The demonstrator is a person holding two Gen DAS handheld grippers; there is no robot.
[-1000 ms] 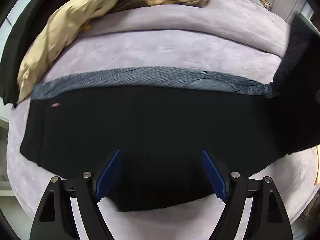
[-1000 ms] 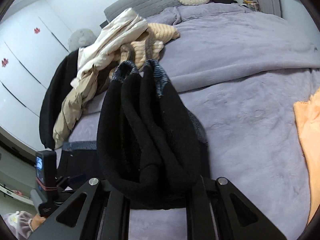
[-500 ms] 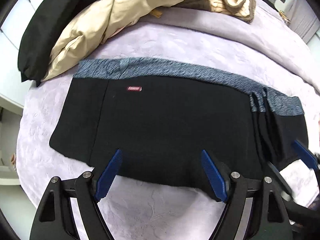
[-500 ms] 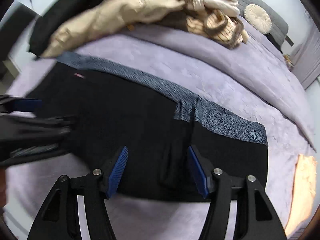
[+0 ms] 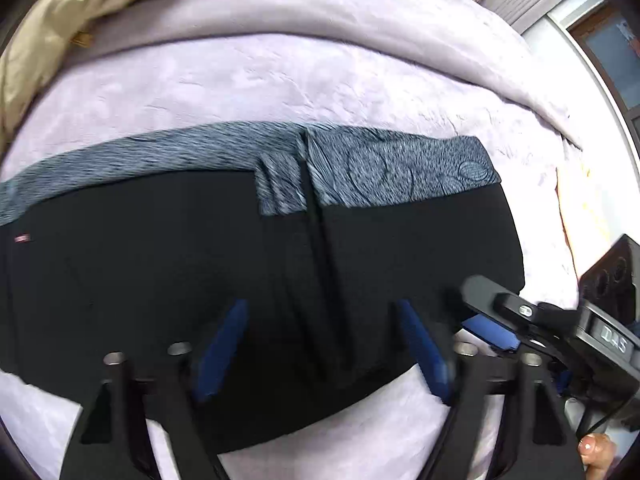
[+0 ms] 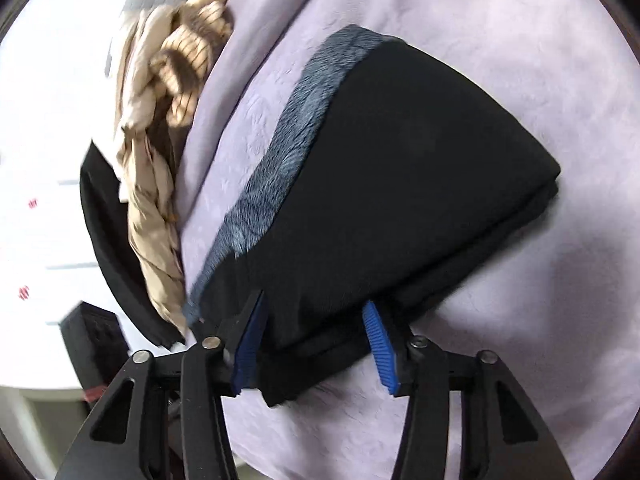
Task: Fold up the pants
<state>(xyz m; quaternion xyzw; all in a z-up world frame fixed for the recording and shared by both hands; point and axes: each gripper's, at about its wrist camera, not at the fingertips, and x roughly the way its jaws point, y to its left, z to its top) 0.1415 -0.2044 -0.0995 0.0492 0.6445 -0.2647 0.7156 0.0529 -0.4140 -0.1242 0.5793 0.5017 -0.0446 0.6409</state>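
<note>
Black pants [image 5: 168, 264] lie part-folded on bed [image 5: 280, 80]; soft, limp, light. Left gripper [image 5: 320, 344] and right gripper [image 6: 316, 344] closing, near hem between pads, best hold.

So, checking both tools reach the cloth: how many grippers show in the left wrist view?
2. The left gripper at the bottom, over the black pants; the right gripper at their right edge. Both jaws are closing, pants between them.

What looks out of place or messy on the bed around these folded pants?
A rumpled heap of beige and striped clothes lies unfolded on the lilac bedspread behind the pants. The pants themselves lie flat, waistband aligned.
</note>
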